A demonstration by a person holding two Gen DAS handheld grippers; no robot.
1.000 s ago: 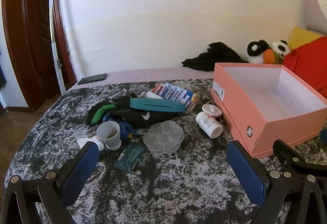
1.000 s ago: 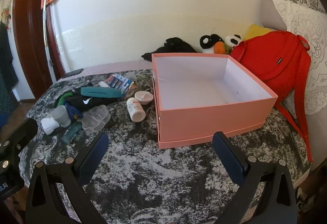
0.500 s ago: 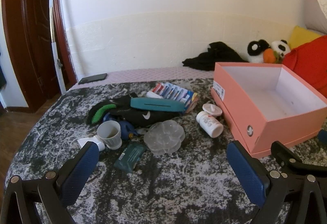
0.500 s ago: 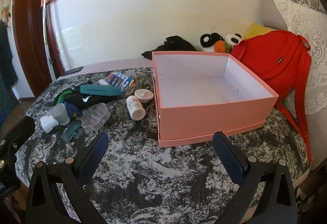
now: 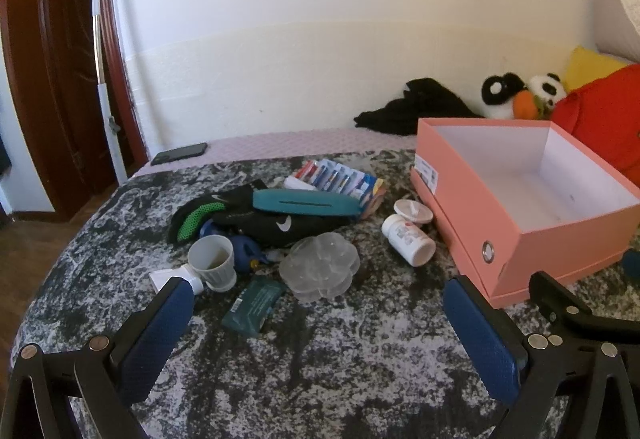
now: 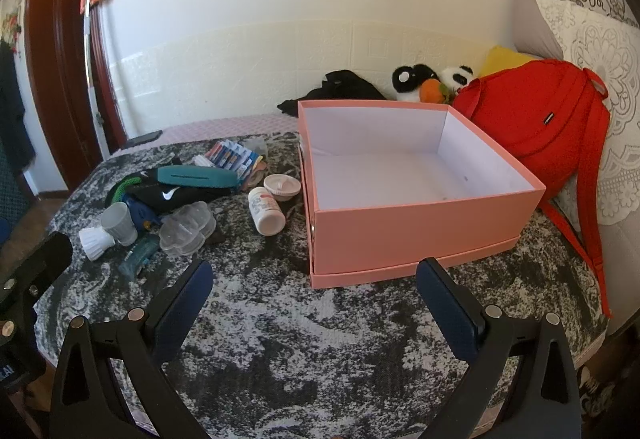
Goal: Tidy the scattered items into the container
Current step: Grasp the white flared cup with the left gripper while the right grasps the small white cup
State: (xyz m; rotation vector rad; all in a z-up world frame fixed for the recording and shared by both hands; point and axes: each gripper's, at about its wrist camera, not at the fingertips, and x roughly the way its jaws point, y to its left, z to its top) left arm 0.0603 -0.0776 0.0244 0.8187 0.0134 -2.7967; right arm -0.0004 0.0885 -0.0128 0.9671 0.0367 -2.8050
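Note:
An empty pink box [image 5: 516,223] [image 6: 404,235] stands open on the black-and-white mottled bedspread. Left of it lie scattered items: a white pill bottle [image 5: 407,239] [image 6: 266,210], a small white dish [image 5: 413,210], a clear flower-shaped case [image 5: 320,266] [image 6: 186,229], a grey cup [image 5: 212,263], a teal packet [image 5: 254,299], a black glove [image 5: 276,225], a teal case [image 5: 306,202] and a marker pack [image 5: 340,179]. My left gripper [image 5: 316,323] is open and empty, short of the pile. My right gripper [image 6: 314,309] is open and empty in front of the box.
A red backpack [image 6: 560,135] leans right of the box. Panda toys [image 6: 424,81] and black clothing [image 6: 340,89] lie by the back wall. A phone [image 5: 180,154] lies at the far left. A brown door [image 5: 44,71] stands left. The bed edge is close below.
Both grippers have crept slightly forward toward the items and box. Nothing on the bed has moved.

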